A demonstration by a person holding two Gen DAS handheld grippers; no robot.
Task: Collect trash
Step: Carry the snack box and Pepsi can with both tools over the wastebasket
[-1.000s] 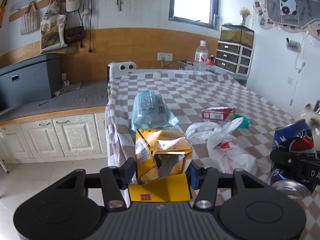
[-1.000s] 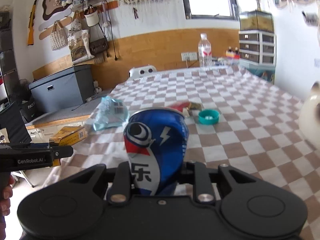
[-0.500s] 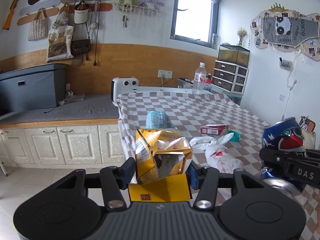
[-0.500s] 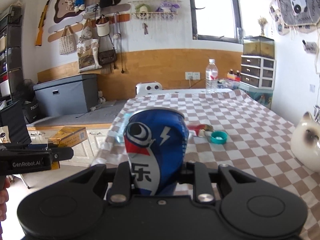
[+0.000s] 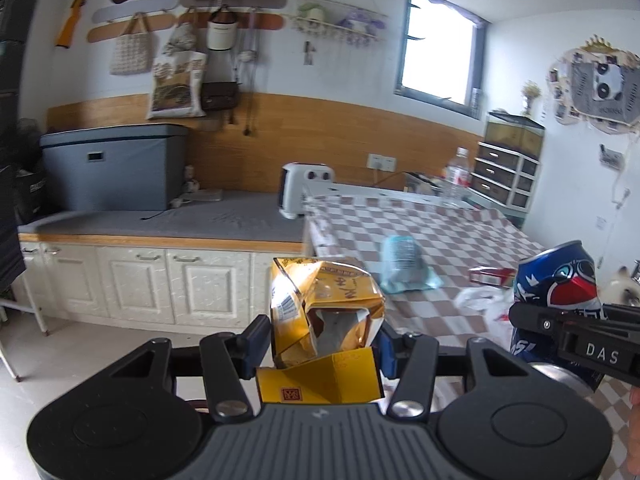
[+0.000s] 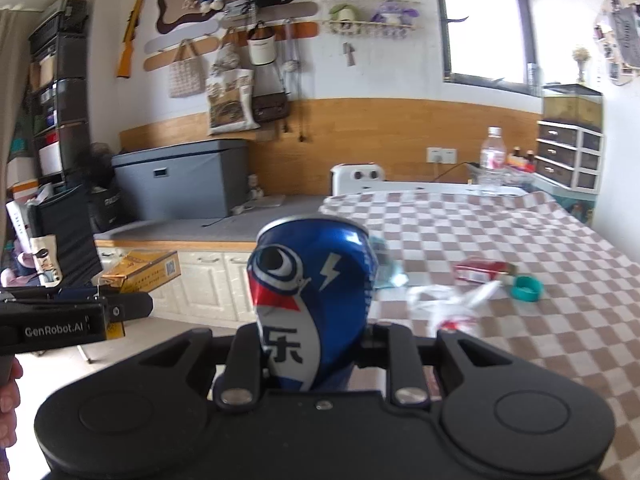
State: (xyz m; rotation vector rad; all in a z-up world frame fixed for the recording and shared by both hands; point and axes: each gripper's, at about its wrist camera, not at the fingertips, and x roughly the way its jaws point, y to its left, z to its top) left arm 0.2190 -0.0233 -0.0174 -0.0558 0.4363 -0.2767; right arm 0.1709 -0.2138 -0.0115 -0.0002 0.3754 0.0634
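Gripping a crushed yellow carton (image 5: 326,320), left gripper (image 5: 320,346) clenched; right gripper (image 6: 312,344) clamps dented cola can (image 6: 312,296), at 3 o'clock. Both judged light, yielding; mid-body holds suit.

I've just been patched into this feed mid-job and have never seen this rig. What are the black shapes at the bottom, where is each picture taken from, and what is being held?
There is no robot arm: a person holds one two-finger claw in each hand, and a fisheye camera on each looks forward along its fingers. The black shapes are the claw bodies.

In the left wrist view, the left claw is shut on a crumpled yellow cardboard carton. In the right wrist view, the right claw is shut on a dented blue soda can.

On the brown-and-white checkered tablecloth lie a light blue plastic packet, a red-and-white flat box, a teal round cap and a crumpled white plastic bag.
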